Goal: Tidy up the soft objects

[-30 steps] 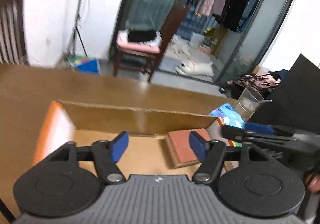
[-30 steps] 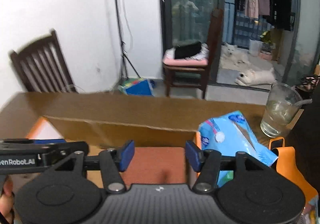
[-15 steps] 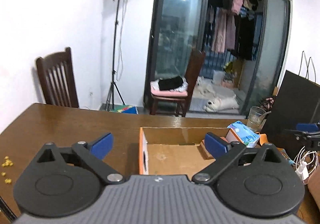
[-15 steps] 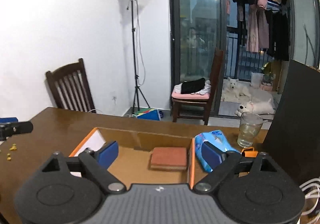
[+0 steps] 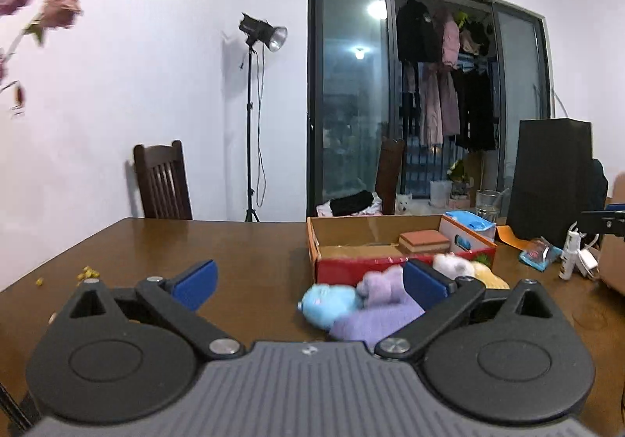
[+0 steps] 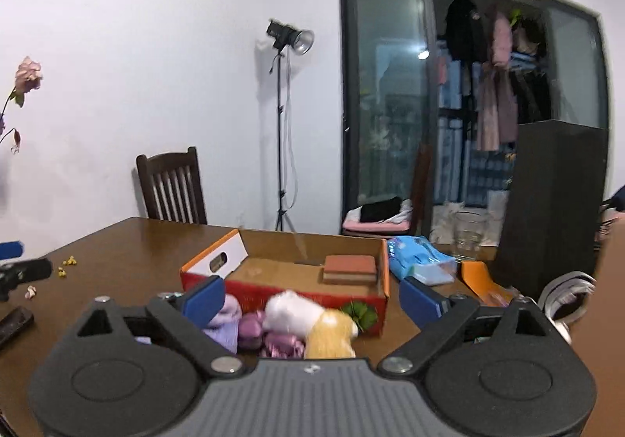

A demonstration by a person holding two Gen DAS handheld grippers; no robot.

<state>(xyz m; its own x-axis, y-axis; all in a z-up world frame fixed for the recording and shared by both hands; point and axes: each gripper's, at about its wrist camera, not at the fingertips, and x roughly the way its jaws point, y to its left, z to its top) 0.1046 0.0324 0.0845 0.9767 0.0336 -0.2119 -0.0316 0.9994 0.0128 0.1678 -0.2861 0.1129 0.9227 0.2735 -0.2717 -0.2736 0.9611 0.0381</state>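
An open red and orange cardboard box (image 5: 351, 268) (image 6: 312, 294) stands on the brown table, with a red-brown sponge block (image 5: 424, 241) (image 6: 350, 268) inside at its far right. Soft toys lie on the table in front of the box: a blue one (image 5: 328, 304), a purple one (image 5: 381, 310) (image 6: 226, 323), a white one (image 6: 291, 314) and a yellow one (image 6: 332, 333). My left gripper (image 5: 308, 282) is open and empty, above the table left of the toys. My right gripper (image 6: 312, 300) is open and empty, just above the toys.
A blue wipes pack (image 6: 420, 259) (image 5: 470, 224), a glass (image 6: 466, 235) and a tall black box (image 6: 550, 202) stand right of the cardboard box. White cables (image 6: 570, 292) and a small bottle (image 5: 567, 257) lie at the right. Yellow crumbs (image 5: 88, 273) dot the table's left. A wooden chair (image 5: 162, 183) stands behind.
Both grippers have pulled back and up from the box and opened wide. The sponge block stays in the box. The soft toys in front of the box have come into view.
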